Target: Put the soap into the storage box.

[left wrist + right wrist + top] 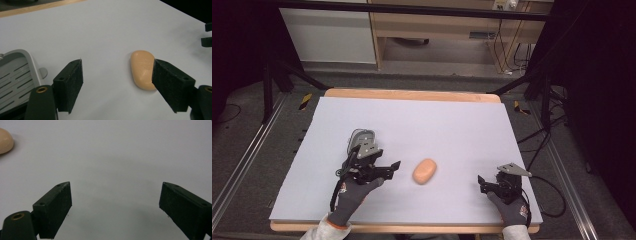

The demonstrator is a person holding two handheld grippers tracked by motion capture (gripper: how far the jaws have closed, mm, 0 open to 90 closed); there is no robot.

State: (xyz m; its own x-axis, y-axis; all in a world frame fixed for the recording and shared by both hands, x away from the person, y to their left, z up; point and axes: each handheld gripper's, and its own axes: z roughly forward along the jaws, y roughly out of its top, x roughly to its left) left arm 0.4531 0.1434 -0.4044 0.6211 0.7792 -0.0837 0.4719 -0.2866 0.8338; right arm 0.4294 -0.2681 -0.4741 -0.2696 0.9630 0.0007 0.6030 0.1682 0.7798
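lots of bare desk (452,125) around me, esp. far side & middle; near edge is close under both my wrists, right edge just beside my right gripper (486,183). no writing or brand i can read anywhere. the soap bar (424,171) lies flat near desk centre, btwn my two grippers. left gripper (396,166) sits just left of it, fingers (71,82) wide apart, holding nothing; in the left gripper view the soap is right by my right-hand finger. grey soap dish (362,136) sits at the far-left side of that gripper. right gripper fingers (56,205) also spread wide, nothing in them, soap well off to the left.
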